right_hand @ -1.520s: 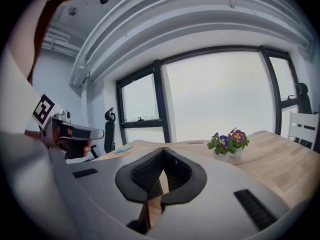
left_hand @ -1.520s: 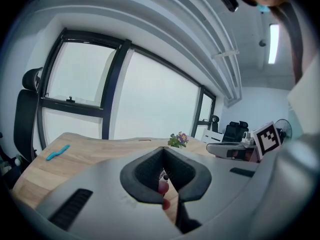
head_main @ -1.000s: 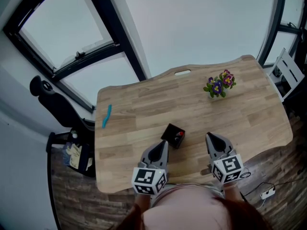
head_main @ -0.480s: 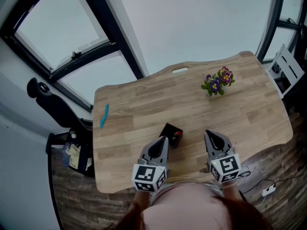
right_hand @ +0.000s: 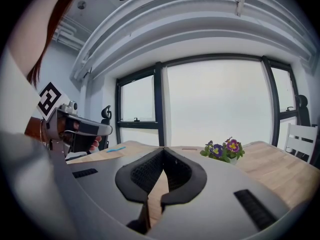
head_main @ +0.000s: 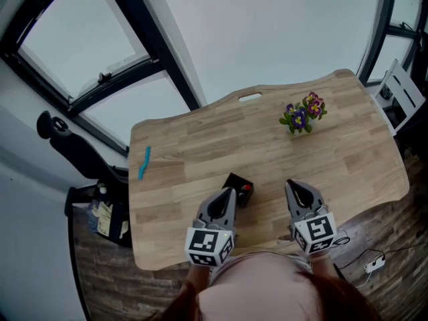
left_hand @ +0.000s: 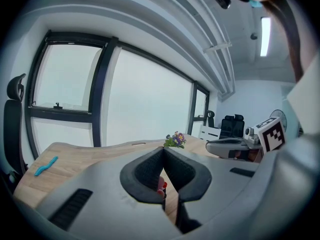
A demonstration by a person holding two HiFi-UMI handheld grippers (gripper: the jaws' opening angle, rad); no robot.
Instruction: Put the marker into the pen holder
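The blue marker (head_main: 144,163) lies on the wooden desk (head_main: 200,146) near its left edge, far from both grippers; it also shows as a blue marker (left_hand: 46,165) and a blue marker (right_hand: 116,148) in the gripper views. A black pen holder (head_main: 239,188) with a red item in it stands at the near middle. My left gripper (head_main: 229,192) is shut and empty, its tip just short of the holder. In the left gripper view the shut left gripper (left_hand: 163,149) hides the holder except a red bit (left_hand: 161,186). The right gripper (head_main: 291,184) hovers shut and empty to the right, as the right gripper (right_hand: 163,149) also shows.
A small pot of purple and yellow flowers (head_main: 302,118) stands at the desk's far right. A black office chair (head_main: 73,146) is beside the left edge, a white chair (head_main: 401,95) off the right. Large windows lie beyond the far edge.
The left gripper has crept slightly closer to the pen holder. The right gripper and the marker have stayed where they were.
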